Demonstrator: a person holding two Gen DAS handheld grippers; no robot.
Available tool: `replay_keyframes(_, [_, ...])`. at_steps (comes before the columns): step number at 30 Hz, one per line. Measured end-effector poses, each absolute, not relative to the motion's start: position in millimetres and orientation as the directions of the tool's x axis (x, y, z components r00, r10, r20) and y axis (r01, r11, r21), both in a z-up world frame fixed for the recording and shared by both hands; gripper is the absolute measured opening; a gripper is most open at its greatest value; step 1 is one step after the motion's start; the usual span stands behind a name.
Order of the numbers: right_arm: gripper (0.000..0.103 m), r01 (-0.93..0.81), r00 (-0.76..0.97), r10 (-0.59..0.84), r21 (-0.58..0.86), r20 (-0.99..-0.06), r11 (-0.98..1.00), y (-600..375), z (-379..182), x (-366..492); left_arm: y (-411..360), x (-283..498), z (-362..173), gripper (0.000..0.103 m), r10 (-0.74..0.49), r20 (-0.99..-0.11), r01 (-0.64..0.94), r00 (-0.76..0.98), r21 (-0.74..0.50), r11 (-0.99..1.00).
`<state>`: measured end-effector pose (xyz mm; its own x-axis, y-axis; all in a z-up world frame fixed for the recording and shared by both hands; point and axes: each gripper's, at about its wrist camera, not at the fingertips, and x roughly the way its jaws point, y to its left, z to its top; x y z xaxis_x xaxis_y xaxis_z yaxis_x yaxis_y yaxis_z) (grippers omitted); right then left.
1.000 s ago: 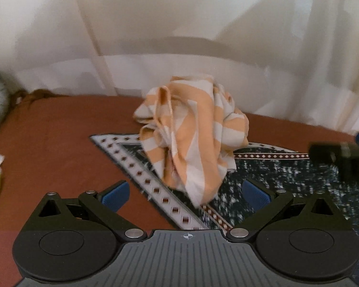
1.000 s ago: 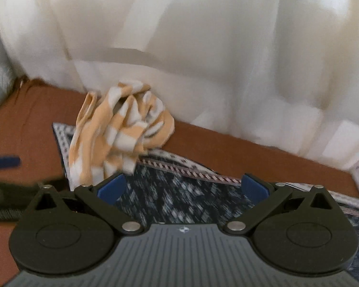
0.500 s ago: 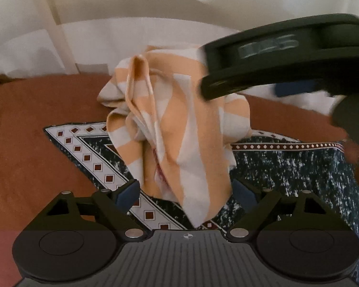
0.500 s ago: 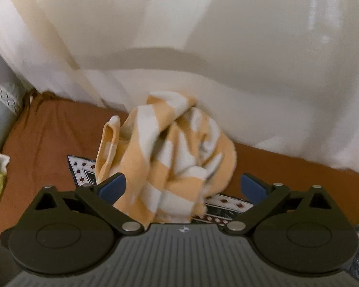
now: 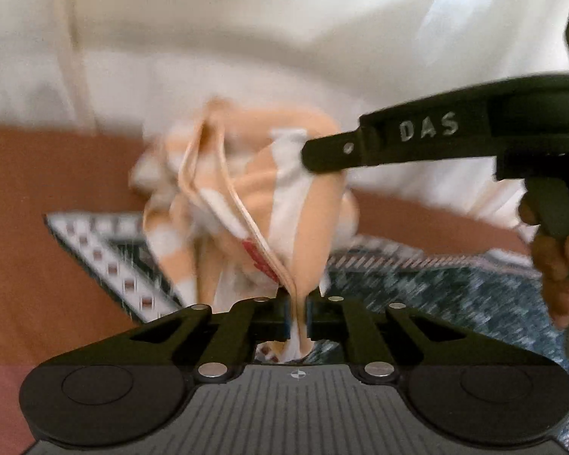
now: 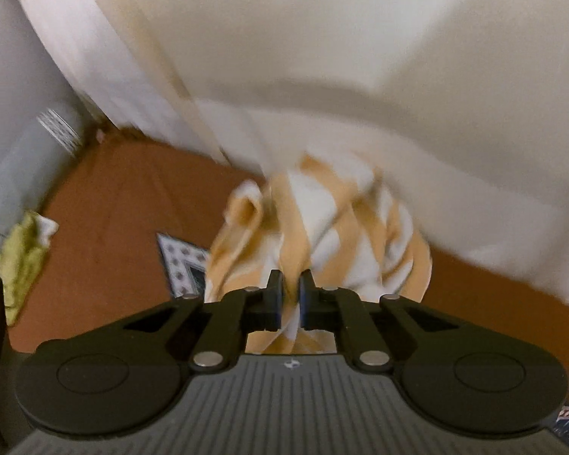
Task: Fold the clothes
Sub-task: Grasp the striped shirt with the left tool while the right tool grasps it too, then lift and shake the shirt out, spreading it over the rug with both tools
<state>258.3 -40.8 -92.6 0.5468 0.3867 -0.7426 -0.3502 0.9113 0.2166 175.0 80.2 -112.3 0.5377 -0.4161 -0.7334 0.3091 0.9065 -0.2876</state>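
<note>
The striped garment (image 5: 246, 197) is pinched by the left hand-held gripper (image 5: 299, 313) at a lower fold. An upper fold is pinched by the right hand-held gripper (image 6: 291, 295). The garment is bunched directly ahead of both, above a patterned cloth (image 5: 436, 295) on brown bedding (image 5: 38, 246).

Soft daylight glows through the curtain (image 5: 284, 38); the garment (image 5: 246, 204) below it is motion-blurred, and fisheye bends edges.
</note>
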Motion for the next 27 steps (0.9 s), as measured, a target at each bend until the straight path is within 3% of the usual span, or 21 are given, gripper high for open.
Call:
replay_keyframes(9, [0.009,-0.456,0.689,0.485,0.198,-0.539,0.868,-94,38,166,48,64,16,0.001,-0.574,-0.520,0.490,0.632,-0.306,0.816])
replay_keyframes(14, [0.009,-0.438,0.754,0.474,0.191,-0.455,0.879,-157,77,68,-2,-17,44,0.002,-0.709,-0.475,0.649,0.521,-0.319,0.690])
replay_keyframes(17, [0.009,-0.376,0.776,0.423,0.195,-0.467,0.906,-198,77,7,-41,-60,30,0.002,-0.751,-0.514,0.730,0.413,-0.306,0.611])
replay_keyframes(20, [0.009,-0.248,0.770,0.344,0.244,-0.538,0.938,-238,53,-46,-76,-87,-7,0.002,-0.750,-0.596,0.758,0.286,-0.339,0.558])
replay_keyframes(27, [0.009,0.083,0.567,0.283,0.396,-0.774,0.915,-296,-88,-125,-136,-128,-123,0.005,-0.577,-0.816,0.759,0.033,-0.355,0.546])
